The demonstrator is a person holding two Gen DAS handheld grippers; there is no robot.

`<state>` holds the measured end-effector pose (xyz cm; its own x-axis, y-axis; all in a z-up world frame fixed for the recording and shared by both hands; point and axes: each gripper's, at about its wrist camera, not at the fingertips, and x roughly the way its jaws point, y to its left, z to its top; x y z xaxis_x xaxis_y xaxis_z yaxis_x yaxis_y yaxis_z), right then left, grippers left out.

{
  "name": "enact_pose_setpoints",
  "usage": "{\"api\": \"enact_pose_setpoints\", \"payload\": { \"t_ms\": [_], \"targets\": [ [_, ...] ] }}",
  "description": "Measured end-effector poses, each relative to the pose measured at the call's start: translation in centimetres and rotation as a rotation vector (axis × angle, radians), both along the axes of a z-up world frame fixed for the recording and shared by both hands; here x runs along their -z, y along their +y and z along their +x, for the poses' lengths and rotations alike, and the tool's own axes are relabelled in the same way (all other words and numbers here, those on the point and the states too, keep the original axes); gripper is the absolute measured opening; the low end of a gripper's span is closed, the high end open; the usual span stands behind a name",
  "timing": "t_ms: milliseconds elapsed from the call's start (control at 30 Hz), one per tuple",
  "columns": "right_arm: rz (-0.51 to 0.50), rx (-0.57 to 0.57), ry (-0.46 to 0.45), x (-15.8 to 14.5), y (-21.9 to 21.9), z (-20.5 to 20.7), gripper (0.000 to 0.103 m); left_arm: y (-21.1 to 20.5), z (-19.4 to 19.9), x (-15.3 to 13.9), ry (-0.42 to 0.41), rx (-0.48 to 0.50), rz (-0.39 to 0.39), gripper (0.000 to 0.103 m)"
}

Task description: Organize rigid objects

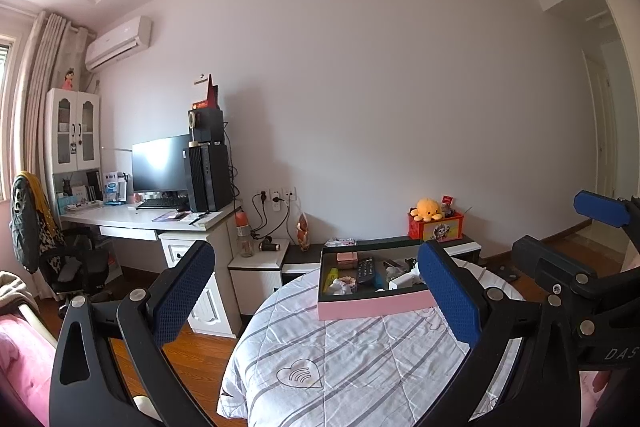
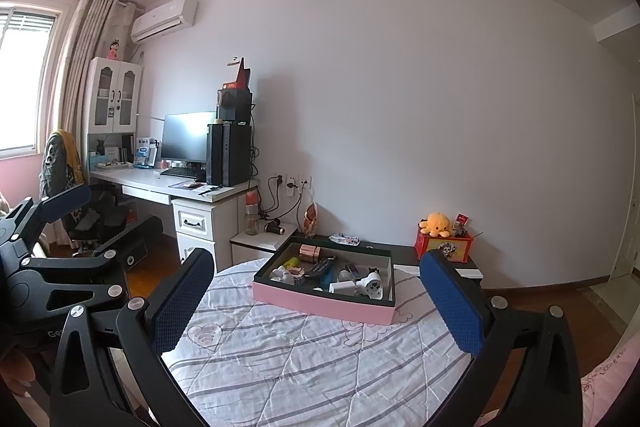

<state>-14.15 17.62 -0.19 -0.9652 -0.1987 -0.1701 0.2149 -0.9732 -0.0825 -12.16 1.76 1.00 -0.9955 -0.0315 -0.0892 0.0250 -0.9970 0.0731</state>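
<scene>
Right wrist view shows the pink tray (image 2: pixel 320 301) at the bed's (image 2: pixel 304 359) far end, its rigid bits (remote, small boxes) gathered inside; both the right gripper (image 2: pixel 316 303) and left gripper (image 1: pixel 316 301) hang released, likely poised for reaching.

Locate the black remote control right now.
In the right wrist view the black remote control lies inside the pink-sided box on the bed, centre-left, beside the copper-coloured box.

1. Soft daylight enters from the window (image 2: pixel 24 75), leaving the room moderately bright.
2. Right of the window, the monitor (image 2: pixel 186 137) shows pale glare.
3. Fisheye bends edges; corners go black.
</scene>
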Motion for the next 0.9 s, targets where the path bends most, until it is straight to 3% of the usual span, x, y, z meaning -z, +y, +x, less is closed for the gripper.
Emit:
{"api": "enact_pose_setpoints", "payload": {
  "t_ms": [900],
  "targets": [
    [0.004, 0.019, 0.002, -0.49, 0.02, 0.21, 0.103, 0.83, 0.15, 0.12, 0.018, -0.016, -0.007, 0.103]
  ]
}}
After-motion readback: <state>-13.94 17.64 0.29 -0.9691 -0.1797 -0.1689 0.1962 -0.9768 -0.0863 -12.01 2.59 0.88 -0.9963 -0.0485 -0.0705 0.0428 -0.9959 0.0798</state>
